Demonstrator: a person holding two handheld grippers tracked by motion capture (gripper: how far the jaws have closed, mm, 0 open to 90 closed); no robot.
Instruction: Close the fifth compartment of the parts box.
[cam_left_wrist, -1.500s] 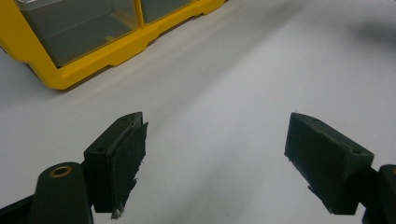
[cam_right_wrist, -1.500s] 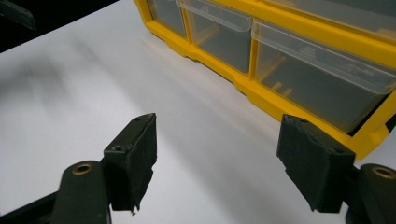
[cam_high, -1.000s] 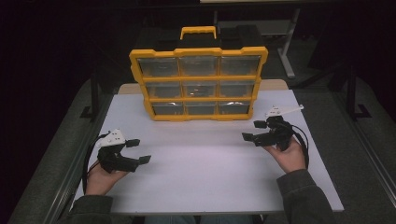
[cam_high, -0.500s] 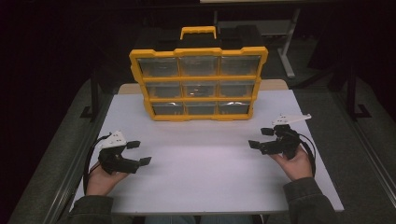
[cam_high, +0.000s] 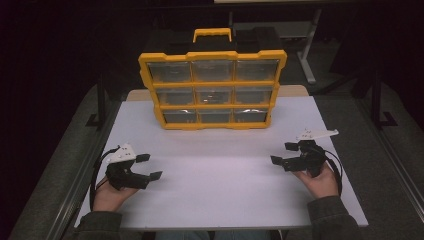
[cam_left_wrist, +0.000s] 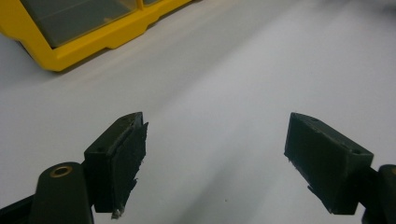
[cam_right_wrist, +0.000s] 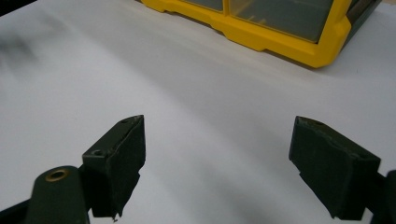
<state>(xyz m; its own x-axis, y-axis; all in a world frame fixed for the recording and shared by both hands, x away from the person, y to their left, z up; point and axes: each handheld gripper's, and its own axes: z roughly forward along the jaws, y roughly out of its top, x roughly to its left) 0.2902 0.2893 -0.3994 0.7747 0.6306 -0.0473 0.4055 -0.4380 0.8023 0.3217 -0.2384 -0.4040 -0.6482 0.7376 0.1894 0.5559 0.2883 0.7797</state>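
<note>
A yellow organiser case (cam_high: 212, 84) with several clear drawers stands upright at the back of the white table (cam_high: 220, 195), its handle (cam_high: 212, 34) on top. My left gripper (cam_high: 151, 166) rests at the near left, open, with nothing between its jaws; from its own camera the gripper (cam_left_wrist: 215, 149) looks across bare table toward the case's lower corner (cam_left_wrist: 60, 58). My right gripper (cam_high: 281, 153) sits at the near right, pointing left. Its jaws have just been opening and stand wide, with nothing between them. The right gripper (cam_right_wrist: 217, 154) faces the case's bottom edge (cam_right_wrist: 280, 44).
The floor around the table is dark. A grey table frame (cam_high: 305, 55) stands behind the case at the back right. The table's side edges lie just outside each hand, and a cable (cam_high: 95, 175) loops from the left gripper.
My right hand has drawn back toward the near edge and sunk closer to the table, its jaws a little wider. The left hand and the case have not moved.
</note>
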